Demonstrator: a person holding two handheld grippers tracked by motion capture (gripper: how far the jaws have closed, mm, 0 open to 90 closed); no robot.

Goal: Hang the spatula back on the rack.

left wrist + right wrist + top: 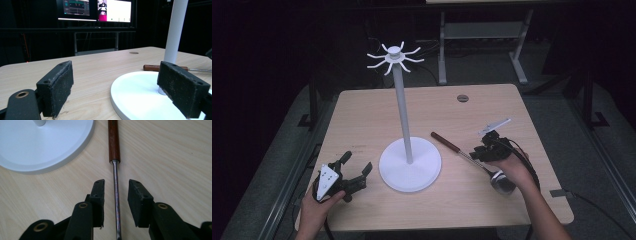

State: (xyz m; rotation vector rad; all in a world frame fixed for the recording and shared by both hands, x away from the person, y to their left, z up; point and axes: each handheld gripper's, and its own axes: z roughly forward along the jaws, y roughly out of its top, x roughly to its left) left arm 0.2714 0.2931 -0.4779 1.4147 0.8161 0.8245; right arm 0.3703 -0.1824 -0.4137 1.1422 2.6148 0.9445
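A white stand rises mid-table, with a round base (410,165), a tall pole (403,115) and a ring of hooks (394,56) on top. To its right lies a ladle with a brown wooden handle (444,140), a thin metal shaft and a steel bowl (501,181) by the person's right hand. My right gripper (479,152) is low over the shaft; in the right gripper view (116,182) its jaws stand open on either side of the shaft (115,202), with a gap each side. My left gripper (357,162) rests open at the front left, facing the base (135,92), nothing between its pads.
A round cable hole (462,98) sits near the table's far edge. A grey desk frame (482,45) stands beyond the table, and lit monitors (97,10) glow in the dark background. Bare wood lies between the left gripper and the base.
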